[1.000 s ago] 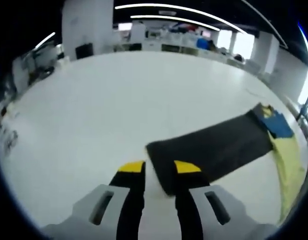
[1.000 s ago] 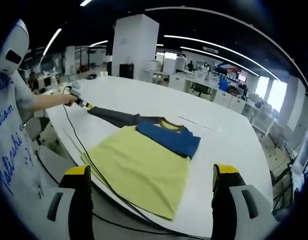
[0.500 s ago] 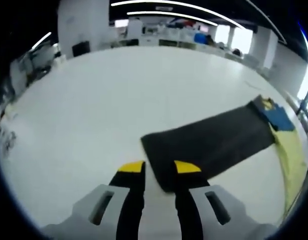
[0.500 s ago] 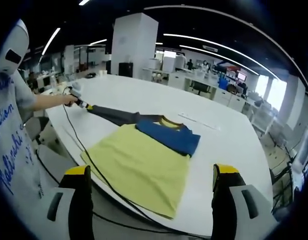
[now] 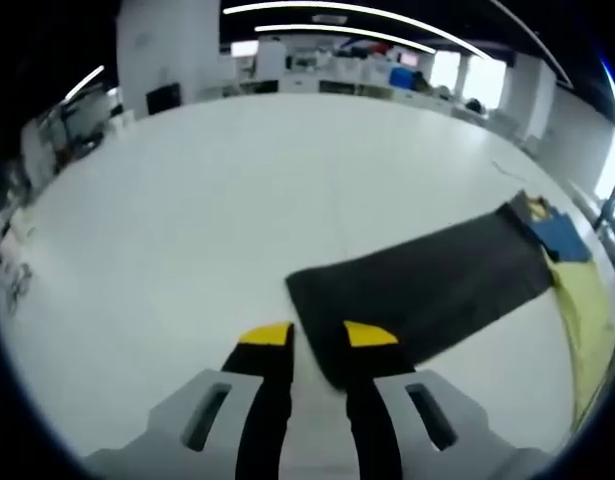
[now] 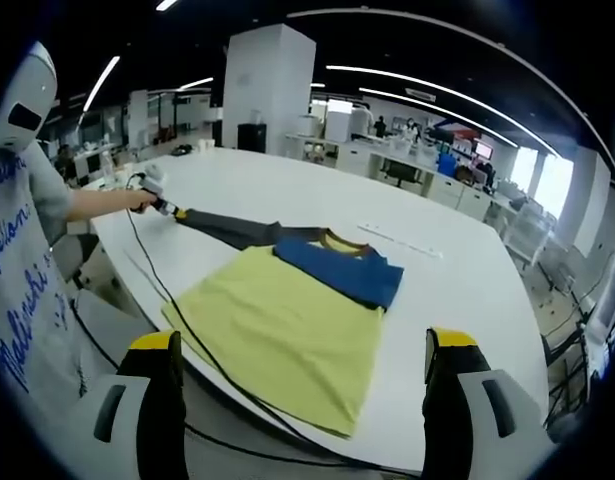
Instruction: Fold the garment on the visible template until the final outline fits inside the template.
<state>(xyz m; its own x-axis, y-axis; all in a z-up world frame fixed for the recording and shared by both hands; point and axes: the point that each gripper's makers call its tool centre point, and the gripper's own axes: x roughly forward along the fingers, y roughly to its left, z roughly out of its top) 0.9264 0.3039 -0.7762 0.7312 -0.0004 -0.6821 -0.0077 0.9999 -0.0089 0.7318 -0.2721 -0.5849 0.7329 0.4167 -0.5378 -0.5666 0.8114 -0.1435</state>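
While the person's arm (image 6: 92, 203) reaches along the bench (image 6: 467, 290) edge, the left hand-held gripper (image 5: 305, 335) pinches the grey sleeve (image 5: 427, 285); the right hand-held gripper (image 6: 302, 350) gapes wide, empty.

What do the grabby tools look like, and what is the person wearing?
Each gripper has two black jaws with yellow tips, set on pale grey blocks with dark slots: the left gripper and the right gripper. A thin black cable runs along the table edge. The person wears a grey short-sleeved T-shirt with blue writing on it.
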